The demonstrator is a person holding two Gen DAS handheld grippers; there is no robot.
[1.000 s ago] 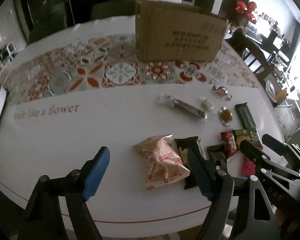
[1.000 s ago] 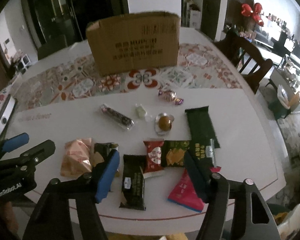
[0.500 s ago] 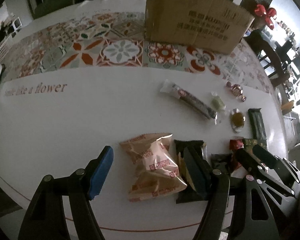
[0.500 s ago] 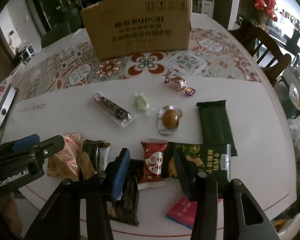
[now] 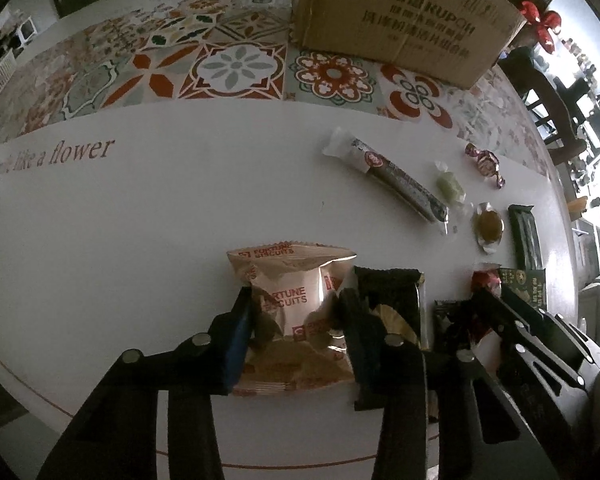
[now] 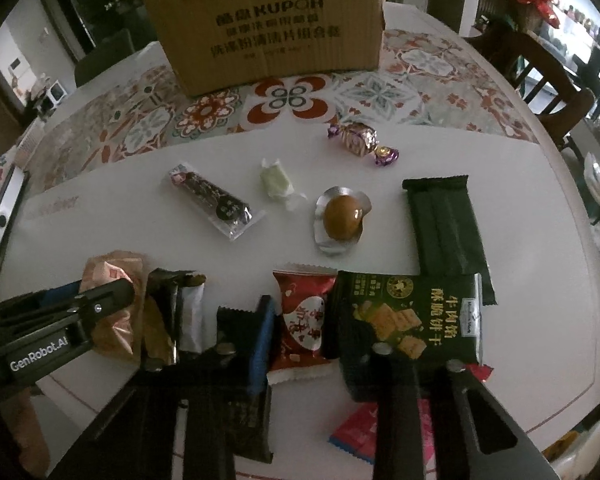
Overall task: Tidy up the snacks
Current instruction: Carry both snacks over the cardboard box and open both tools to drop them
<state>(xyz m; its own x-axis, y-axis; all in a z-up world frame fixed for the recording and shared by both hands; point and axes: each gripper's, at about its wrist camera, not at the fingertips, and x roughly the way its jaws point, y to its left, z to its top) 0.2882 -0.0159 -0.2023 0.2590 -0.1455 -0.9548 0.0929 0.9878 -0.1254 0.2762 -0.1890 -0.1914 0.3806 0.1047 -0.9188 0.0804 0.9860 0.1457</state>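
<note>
My left gripper (image 5: 296, 312) has its fingers on both sides of the tan Fortune Biscuits packet (image 5: 296, 300), pressing its sides on the table. My right gripper (image 6: 300, 324) straddles the small red snack packet (image 6: 304, 320), its fingers touching the packet's edges. The right gripper shows at the right of the left wrist view (image 5: 512, 320). The left gripper shows at the left of the right wrist view (image 6: 80, 308), over the tan packet (image 6: 112, 272). The open cardboard box (image 6: 268, 20) stands at the back.
Other snacks lie on the round white table (image 6: 520, 208): a green biscuit pack (image 6: 404, 320), a dark green bar (image 6: 444, 224), a foil-cupped brown sweet (image 6: 340, 216), a purple wrapped candy (image 6: 360, 140), a pale green candy (image 6: 276, 180), a long dark bar (image 6: 212, 200), black packets (image 6: 240, 400), a pink packet (image 6: 356, 428).
Both grippers have dropped forward to the table and narrowed. The left has closed onto the tan packet's sides; the right has closed around the red packet.
</note>
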